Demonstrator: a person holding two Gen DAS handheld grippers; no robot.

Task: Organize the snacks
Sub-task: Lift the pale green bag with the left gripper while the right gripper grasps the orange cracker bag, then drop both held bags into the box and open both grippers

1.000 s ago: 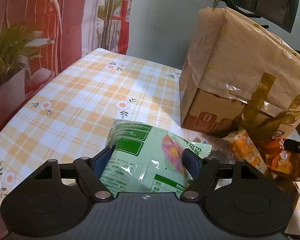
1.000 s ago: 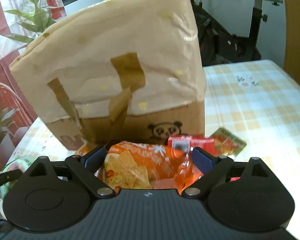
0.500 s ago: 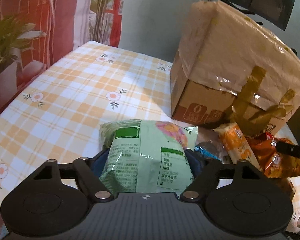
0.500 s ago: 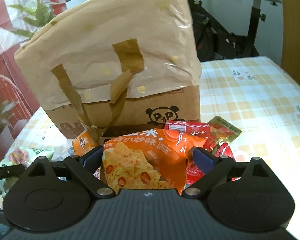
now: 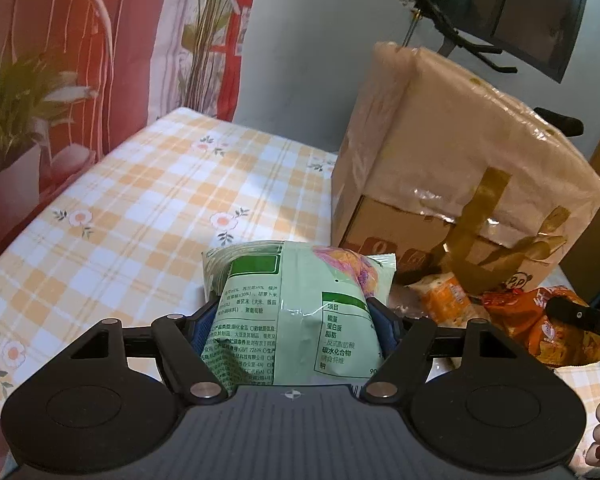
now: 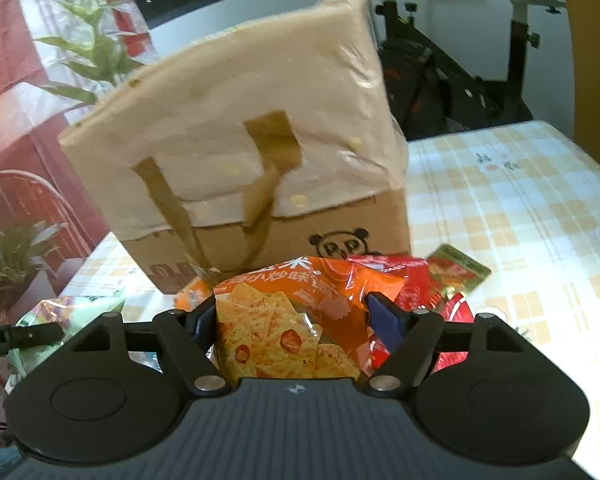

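My left gripper [image 5: 296, 320] is shut on a pale green snack bag [image 5: 296, 300] and holds it above the checked tablecloth [image 5: 140, 216], left of the tan paper bag [image 5: 460, 152]. My right gripper [image 6: 292, 320] is shut on an orange chip bag [image 6: 284, 320], lifted in front of the same paper bag [image 6: 240, 140]. The green bag also shows at the left of the right wrist view [image 6: 76, 308]. The orange chip bag shows at the right of the left wrist view [image 5: 540, 320].
Several loose snacks lie at the paper bag's foot: an orange packet [image 5: 444, 300], red packets [image 6: 420, 292] and a gold-edged sachet [image 6: 460, 272]. A potted plant [image 5: 8, 120] stands beyond the table's left edge. An exercise bike [image 6: 480, 60] stands behind the table.
Both grippers have risen with their bags: the green bag came up off the tablecloth and the orange chip bag came up out of the snack pile. Both views tilted upward.
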